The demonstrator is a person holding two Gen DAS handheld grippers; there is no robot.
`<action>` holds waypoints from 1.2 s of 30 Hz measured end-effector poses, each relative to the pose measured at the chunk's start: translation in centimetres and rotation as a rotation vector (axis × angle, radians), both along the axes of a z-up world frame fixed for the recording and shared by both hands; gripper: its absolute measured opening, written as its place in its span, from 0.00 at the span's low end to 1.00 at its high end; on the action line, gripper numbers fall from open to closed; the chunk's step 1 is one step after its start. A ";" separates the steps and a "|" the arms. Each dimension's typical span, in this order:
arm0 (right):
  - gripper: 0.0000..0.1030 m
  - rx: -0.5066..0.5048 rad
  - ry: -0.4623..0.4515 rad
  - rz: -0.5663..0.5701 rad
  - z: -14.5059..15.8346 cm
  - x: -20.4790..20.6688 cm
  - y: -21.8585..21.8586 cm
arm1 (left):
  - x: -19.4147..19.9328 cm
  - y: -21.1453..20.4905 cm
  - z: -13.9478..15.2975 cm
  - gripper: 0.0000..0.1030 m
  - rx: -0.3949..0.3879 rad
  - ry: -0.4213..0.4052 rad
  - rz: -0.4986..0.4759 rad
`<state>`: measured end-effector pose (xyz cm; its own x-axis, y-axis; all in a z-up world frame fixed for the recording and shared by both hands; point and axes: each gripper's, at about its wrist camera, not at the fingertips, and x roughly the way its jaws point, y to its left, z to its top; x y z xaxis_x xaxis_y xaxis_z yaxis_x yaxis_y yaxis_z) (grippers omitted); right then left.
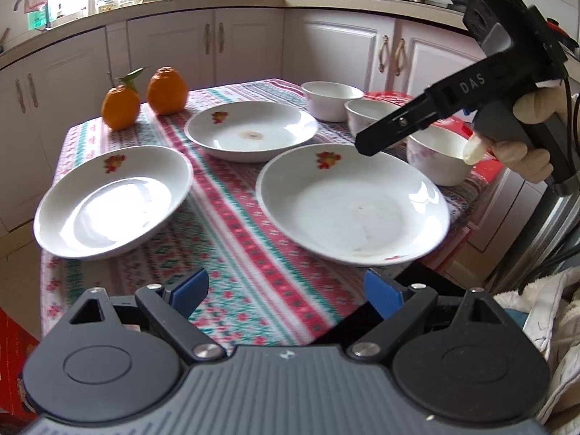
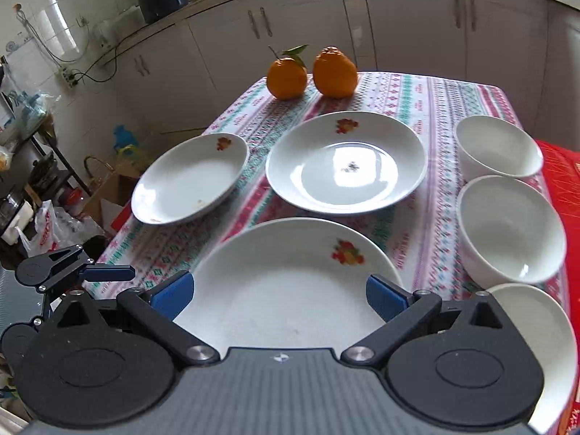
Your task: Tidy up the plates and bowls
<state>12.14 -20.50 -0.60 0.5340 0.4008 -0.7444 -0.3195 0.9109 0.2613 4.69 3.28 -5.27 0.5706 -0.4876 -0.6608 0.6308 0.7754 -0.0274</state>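
Three white plates with a fruit print lie on the patterned tablecloth: a left plate [image 1: 112, 201] [image 2: 190, 177], a far plate [image 1: 251, 130] [image 2: 346, 161] and a near plate [image 1: 353, 204] [image 2: 290, 282]. Three white bowls stand in a row at the right: far [image 1: 331, 99] [image 2: 498, 146], middle [image 1: 369, 114] [image 2: 509, 228], near [image 1: 436, 157] [image 2: 540, 344]. My left gripper [image 1: 286, 291] is open and empty above the table's near edge. My right gripper [image 2: 277, 291] is open and empty, hovering over the near plate; its body shows in the left wrist view [image 1: 471, 90].
Two oranges [image 1: 145, 96] [image 2: 311, 72] sit at the table's far left corner. A red cloth [image 2: 562, 181] lies under the bowls' right side. Kitchen cabinets [image 1: 246, 43] and a cluttered counter ring the table. Bags and a basket [image 2: 98, 174] sit on the floor at left.
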 end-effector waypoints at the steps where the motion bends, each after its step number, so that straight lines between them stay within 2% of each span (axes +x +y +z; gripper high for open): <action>1: 1.00 -0.004 -0.001 -0.001 0.0 -0.1 -0.2 | -0.1 -0.5 -0.2 0.90 0.003 0.000 -0.009; 7: 1.00 -0.074 0.011 -0.005 -0.4 0.2 -1.5 | -0.7 -2.5 -0.8 0.90 0.028 0.005 -0.047; 14: 0.98 -0.093 0.057 0.055 -1.3 2.2 -2.2 | -0.2 -4.3 -1.3 0.90 0.040 0.017 -0.070; 20: 0.91 -0.111 0.119 0.090 -2.2 4.1 -2.3 | 0.1 -5.3 -1.7 0.90 0.050 0.035 -0.081; 25: 0.81 -0.135 0.165 0.119 -2.9 5.2 -2.1 | 0.3 -5.6 -1.9 0.90 0.062 0.042 -0.092; 28: 0.79 -0.137 0.178 0.138 -3.2 5.7 -2.1 | 0.5 -5.9 -1.9 0.90 0.066 0.044 -0.093; 32: 0.76 -0.119 0.202 0.148 -3.6 6.3 -2.2 | 0.6 -6.1 -2.1 0.90 0.068 0.050 -0.100; 34: 0.71 -0.101 0.218 0.153 -3.9 6.7 -2.4 | 0.6 -6.2 -2.1 0.90 0.071 0.047 -0.106; 36: 0.69 -0.087 0.230 0.156 -4.1 6.9 -2.5 | 0.6 -6.2 -2.1 0.90 0.073 0.047 -0.110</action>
<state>19.06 -23.00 -4.66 0.2844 0.3938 -0.8741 -0.3987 0.8777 0.2658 5.28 -2.92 -7.32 0.4842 -0.4956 -0.7211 0.7116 0.7025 -0.0050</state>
